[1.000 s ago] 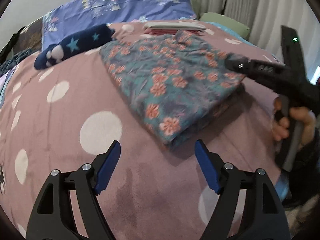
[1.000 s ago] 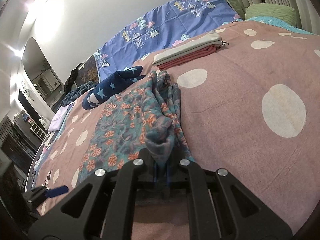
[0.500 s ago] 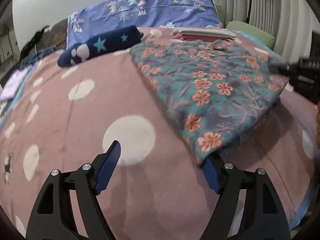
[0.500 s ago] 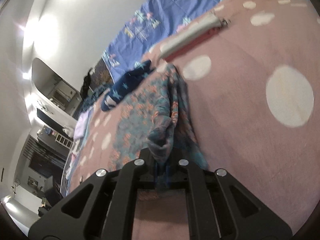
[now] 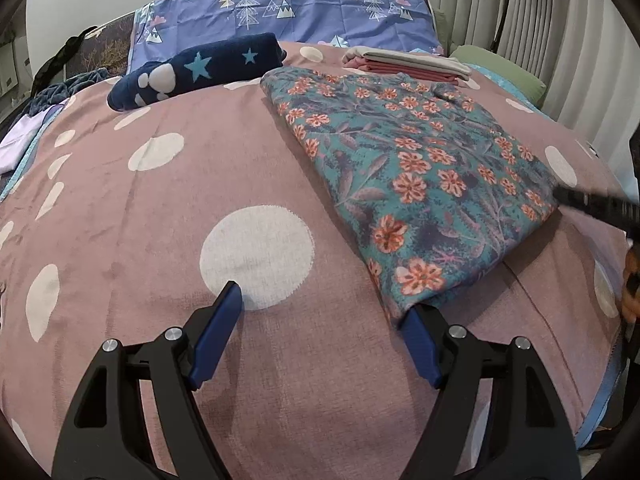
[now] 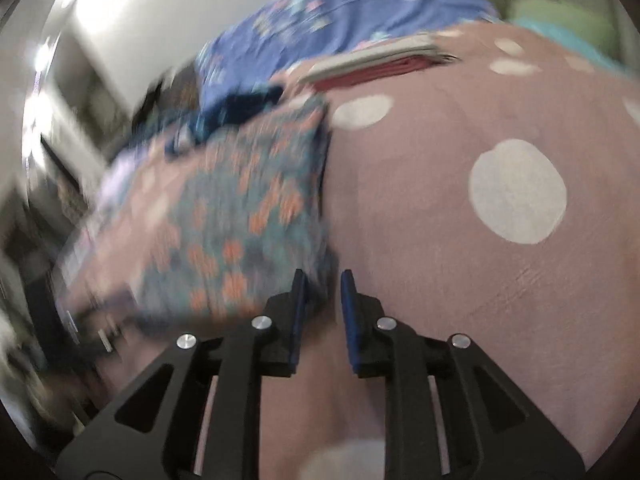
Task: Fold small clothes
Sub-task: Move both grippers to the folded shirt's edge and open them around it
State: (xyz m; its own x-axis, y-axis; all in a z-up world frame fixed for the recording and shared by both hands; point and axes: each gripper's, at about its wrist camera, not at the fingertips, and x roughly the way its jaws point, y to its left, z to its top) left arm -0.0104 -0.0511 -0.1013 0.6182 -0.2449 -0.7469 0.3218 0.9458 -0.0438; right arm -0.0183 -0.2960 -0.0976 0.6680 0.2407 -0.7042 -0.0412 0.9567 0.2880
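The teal floral garment (image 5: 420, 168) lies folded flat on the pink spotted bedspread (image 5: 160, 240). My left gripper (image 5: 322, 304) stands open over the bedspread, its right fingertip at the garment's near corner and nothing between its fingers. The right wrist view is blurred. There my right gripper (image 6: 322, 280) has a narrow gap and its jaws are opening. The floral garment (image 6: 240, 208) lies just ahead and left of them, and the pads do not press on it. The right gripper's tip (image 5: 592, 204) shows at the garment's right edge in the left wrist view.
A dark blue star-patterned roll (image 5: 196, 72) and a folded stack of beige and red cloth (image 5: 404, 62) lie at the far side. A purple pillow (image 5: 280, 8) stands behind them. A curtain (image 5: 540, 32) hangs at the right. A person's fingers (image 5: 630, 280) show at the right edge.
My right gripper has let go of the bunched garment edge it was pinching, and the cloth now lies flat. The left gripper has drawn in to the garment's near corner.
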